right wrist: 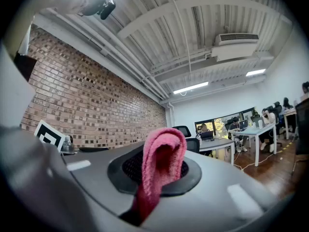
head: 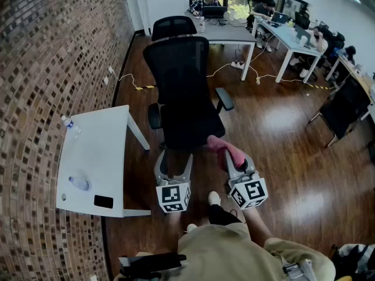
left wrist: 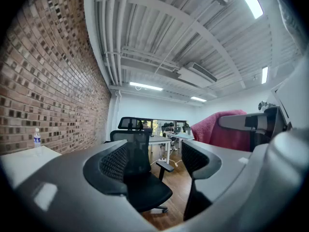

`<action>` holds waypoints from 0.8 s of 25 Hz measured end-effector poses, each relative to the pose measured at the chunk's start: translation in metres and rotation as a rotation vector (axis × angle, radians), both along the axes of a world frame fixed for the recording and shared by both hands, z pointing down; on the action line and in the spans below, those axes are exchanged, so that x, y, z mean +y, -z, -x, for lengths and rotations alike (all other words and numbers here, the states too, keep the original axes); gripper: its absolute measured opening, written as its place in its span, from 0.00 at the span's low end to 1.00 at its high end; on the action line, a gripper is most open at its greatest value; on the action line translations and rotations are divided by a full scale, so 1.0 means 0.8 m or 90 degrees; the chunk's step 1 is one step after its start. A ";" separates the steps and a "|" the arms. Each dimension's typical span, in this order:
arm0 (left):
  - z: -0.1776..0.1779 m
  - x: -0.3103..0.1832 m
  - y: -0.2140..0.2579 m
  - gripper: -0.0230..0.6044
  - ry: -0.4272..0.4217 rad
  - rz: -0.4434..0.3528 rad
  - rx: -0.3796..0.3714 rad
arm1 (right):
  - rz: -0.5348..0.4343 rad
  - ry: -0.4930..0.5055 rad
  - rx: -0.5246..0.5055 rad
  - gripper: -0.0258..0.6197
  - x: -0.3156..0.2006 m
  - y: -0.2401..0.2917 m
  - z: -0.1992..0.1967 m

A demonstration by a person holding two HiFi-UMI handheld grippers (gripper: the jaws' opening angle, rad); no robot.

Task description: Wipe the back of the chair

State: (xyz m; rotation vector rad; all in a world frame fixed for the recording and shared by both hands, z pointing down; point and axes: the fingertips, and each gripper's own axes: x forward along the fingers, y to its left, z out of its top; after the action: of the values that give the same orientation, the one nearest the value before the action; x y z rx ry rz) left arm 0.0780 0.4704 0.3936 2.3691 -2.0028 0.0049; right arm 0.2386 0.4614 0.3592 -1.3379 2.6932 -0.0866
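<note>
Black mesh chair (head: 179, 92) stands on the wood floor (head: 281, 133) just ahead of the person, beside a white worktop (head: 94, 151). Its seat looks turned toward the person, so the rear of the back likely faces away. Right hand-held gripper (head: 233, 157) is clenched on a pink cloth (head: 225, 147), with the fold sticking up past the jaws. It is held level near the seat edge, probably so the cloth leads into the backrest. Left hand-held gripper (head: 174, 160) is released and empty, jaws wide with only the chair seen beyond them. It is likely kept free to steady or turn the chair. Cloth is not on the back yet. Two bottles (head: 79, 183) sit on the worktop, labels too small to read. No brand is legible, and the marker cubes (head: 174, 196) show only square patterns.
</note>
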 end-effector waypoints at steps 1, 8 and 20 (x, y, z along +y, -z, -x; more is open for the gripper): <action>-0.001 -0.020 0.003 0.55 0.004 -0.003 0.000 | -0.001 -0.003 0.002 0.05 -0.021 -0.001 -0.003; -0.009 -0.151 0.033 0.56 0.060 -0.024 -0.019 | -0.006 0.009 0.000 0.05 -0.169 -0.002 -0.029; 0.002 -0.286 0.008 0.58 0.114 0.036 -0.022 | 0.057 0.103 -0.031 0.05 -0.319 -0.033 0.001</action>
State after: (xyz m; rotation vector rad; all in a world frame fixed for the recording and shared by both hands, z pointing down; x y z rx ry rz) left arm 0.0762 0.2412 0.3875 2.1624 -2.1926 0.0954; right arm 0.2379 0.2063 0.3853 -1.1226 2.7811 -0.2550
